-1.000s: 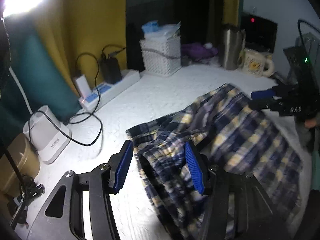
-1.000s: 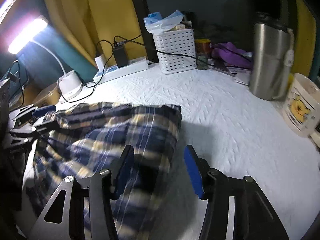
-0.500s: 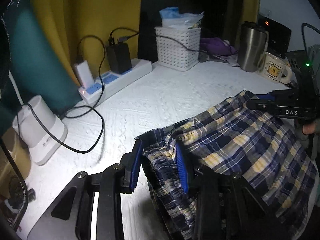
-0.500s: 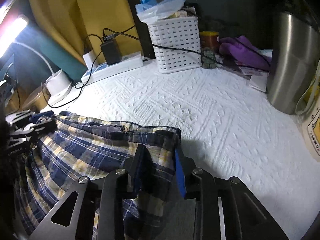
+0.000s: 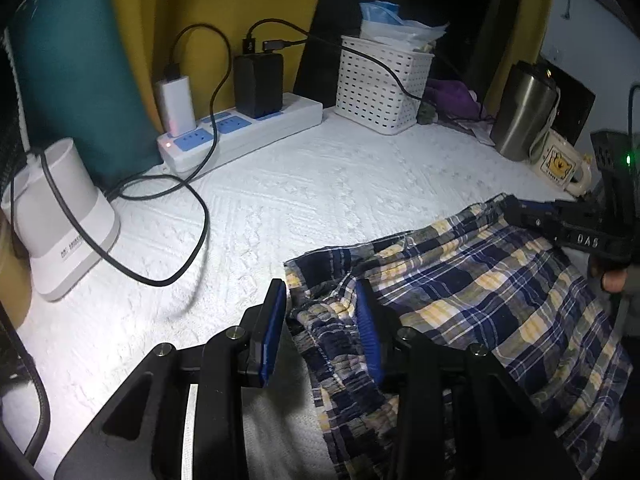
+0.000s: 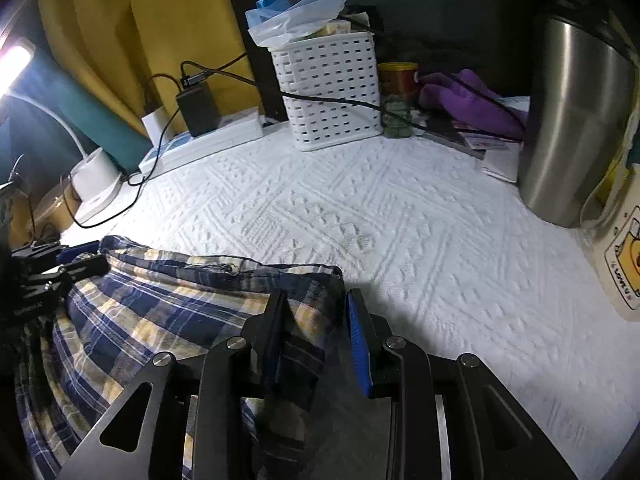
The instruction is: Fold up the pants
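Both my claws grip the plaid pants [image 5: 480, 288] on the white bedspread [image 5: 304, 200].
My left claw [image 5: 322, 328] and right claw [image 6: 316, 328] each pinch a corner; "DAS" shows at 3 o'clock.

The plaid pants [image 5: 500, 304] run off the lower picture edge. Cloth hides the right gripper's [image 6: 316, 336] left finger pad; its grip is unclear.

Soft plaid cloth pants [image 5: 480, 292] lie on a rough embossed white cover [image 6: 360, 216] (quilt-like); far right, a brushed-metal tumbler [image 6: 576, 120].
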{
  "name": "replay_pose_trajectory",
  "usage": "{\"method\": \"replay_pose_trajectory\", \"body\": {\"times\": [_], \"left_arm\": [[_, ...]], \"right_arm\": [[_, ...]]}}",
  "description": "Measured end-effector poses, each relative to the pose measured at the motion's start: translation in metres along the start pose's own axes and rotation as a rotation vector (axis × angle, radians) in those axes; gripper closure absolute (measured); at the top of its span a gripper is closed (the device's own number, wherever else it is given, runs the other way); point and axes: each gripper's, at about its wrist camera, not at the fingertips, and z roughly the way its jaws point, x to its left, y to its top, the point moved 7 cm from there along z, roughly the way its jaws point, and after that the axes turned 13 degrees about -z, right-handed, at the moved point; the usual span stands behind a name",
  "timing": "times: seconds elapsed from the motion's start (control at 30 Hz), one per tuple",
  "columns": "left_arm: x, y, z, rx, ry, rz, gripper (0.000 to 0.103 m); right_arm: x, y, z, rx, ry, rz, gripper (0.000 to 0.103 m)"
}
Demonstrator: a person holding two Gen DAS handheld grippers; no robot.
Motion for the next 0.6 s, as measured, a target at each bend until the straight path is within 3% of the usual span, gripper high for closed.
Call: {"method": "replay_pose_trajectory", "body": {"times": [0.1,0.23,0.6], "left_arm": [[0.001,0.002,-0.002,-0.003,-0.028,-0.014,0.066],[-0.001,0.009,-0.016,-0.018,-0.077,-0.050,0.066],[-0.002,0.017,-0.062,-0.115,-0.041,-0.065,0.066]], "right_arm": [[-0.006,-0.003,-0.003,0.005,-0.035,0.028,0.060],[-0.004,-0.006,-0.010,0.013,-0.069,0.022,0.060],[0.004,-0.011,-0.036,0.016,-0.105,-0.005,0.059]]}}
